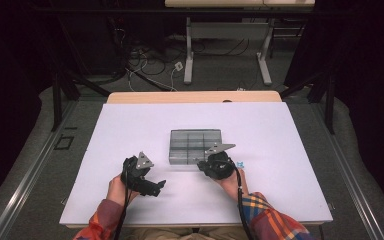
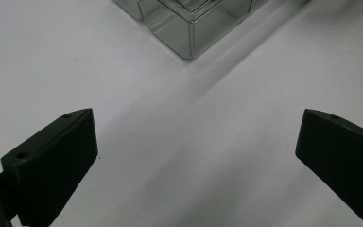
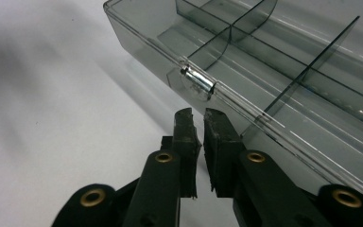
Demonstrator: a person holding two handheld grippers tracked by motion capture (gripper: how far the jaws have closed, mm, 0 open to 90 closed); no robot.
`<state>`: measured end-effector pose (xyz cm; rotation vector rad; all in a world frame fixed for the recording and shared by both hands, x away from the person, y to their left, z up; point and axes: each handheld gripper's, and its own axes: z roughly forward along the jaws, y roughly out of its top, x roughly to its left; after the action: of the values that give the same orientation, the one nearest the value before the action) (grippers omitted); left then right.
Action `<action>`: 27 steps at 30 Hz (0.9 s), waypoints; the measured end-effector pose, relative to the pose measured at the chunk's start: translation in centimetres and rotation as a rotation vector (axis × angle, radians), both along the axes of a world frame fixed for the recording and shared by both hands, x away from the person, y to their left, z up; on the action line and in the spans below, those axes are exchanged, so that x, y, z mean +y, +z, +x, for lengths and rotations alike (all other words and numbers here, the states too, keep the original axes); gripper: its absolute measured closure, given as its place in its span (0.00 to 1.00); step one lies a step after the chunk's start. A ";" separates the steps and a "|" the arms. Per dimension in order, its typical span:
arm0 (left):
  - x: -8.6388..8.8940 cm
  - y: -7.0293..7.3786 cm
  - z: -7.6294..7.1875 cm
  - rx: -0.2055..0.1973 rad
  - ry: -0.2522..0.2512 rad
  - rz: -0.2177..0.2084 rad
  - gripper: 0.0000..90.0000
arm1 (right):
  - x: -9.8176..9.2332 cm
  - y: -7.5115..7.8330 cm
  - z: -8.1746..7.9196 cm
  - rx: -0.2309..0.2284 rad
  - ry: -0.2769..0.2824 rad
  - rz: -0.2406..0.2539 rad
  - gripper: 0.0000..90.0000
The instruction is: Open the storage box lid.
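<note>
A smoky clear plastic box [image 1: 195, 145] with several divided compartments sits mid-table; its corner [image 2: 189, 28] is at the top of the left gripper view. My right gripper [image 1: 201, 164] is at the box's near right edge. In the right gripper view its jaws [image 3: 198, 116] stand shut, a thin slit between the pads and nothing in it. They point at a small metal pin [image 3: 198, 81] on the box's front wall [image 3: 283, 94] and stop just short of it. My left gripper [image 1: 159, 185] lies left of the box, open [image 2: 196, 137] over bare white surface.
A white sheet [image 1: 130, 130] covers the table, with a wooden edge [image 1: 195, 96] at the back. A small blue item [image 1: 241, 164] lies right of my right hand. Beyond the table are another table's legs [image 1: 188, 60] and floor cables.
</note>
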<state>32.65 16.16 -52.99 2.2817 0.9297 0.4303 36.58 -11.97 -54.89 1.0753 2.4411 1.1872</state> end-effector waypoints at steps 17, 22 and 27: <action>0.0 0.0 0.0 0.002 -0.001 0.003 0.00 | -0.2 -0.4 0.3 0.019 -0.010 0.061 0.96; 0.0 0.0 0.0 0.002 -0.001 0.003 0.00 | -0.3 -0.4 0.4 0.032 -0.012 0.074 0.96; 0.0 0.0 0.0 0.005 -0.002 0.004 0.00 | -0.2 -0.5 0.4 0.024 -0.013 0.099 0.96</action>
<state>32.69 16.20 -53.01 2.2885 0.9292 0.4264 36.94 -12.21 -55.39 1.1377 2.4119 1.3112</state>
